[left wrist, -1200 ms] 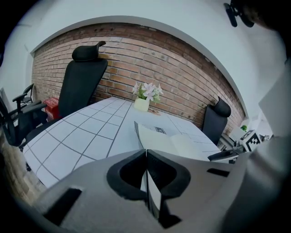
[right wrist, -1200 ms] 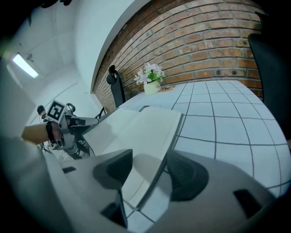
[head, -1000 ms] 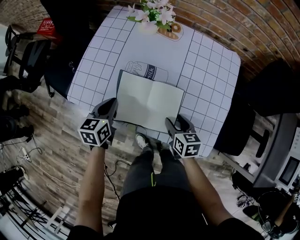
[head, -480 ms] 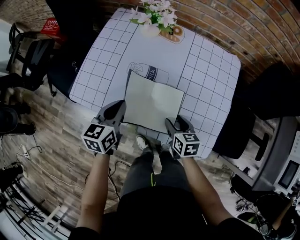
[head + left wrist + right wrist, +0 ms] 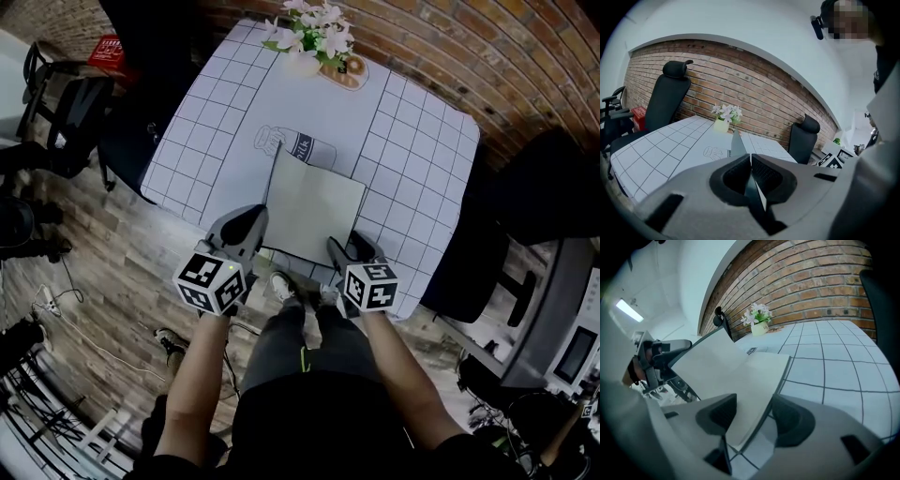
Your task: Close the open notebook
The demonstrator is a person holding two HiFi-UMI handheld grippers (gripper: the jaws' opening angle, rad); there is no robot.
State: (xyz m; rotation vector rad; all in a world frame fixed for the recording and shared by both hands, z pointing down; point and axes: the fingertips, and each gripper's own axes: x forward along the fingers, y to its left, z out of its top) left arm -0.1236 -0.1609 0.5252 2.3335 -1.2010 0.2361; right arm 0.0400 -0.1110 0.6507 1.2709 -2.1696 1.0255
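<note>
The notebook [image 5: 314, 206] lies at the near edge of the checked table [image 5: 412, 141]. Its right half rests flat and its left half is raised steeply. My left gripper [image 5: 251, 223] is shut on the front edge of that raised left cover. In the left gripper view the cover [image 5: 737, 144] shows edge-on, running away from the closed jaws of the left gripper [image 5: 750, 161]. My right gripper [image 5: 349, 248] sits at the notebook's near right corner. In the right gripper view the right gripper [image 5: 752, 416] has its jaws apart, with the flat right page [image 5: 740, 366] lying between them, not pinched.
A vase of flowers [image 5: 314, 33] on a small mat stands at the table's far edge, and a milk-bottle drawing [image 5: 292, 145] is printed behind the notebook. Black chairs stand to the left [image 5: 66, 112] and right [image 5: 553, 178]. A brick wall runs behind.
My left gripper has moved right and upward with the left cover, swinging it from flat to steeply raised. The right gripper has stayed where it was.
</note>
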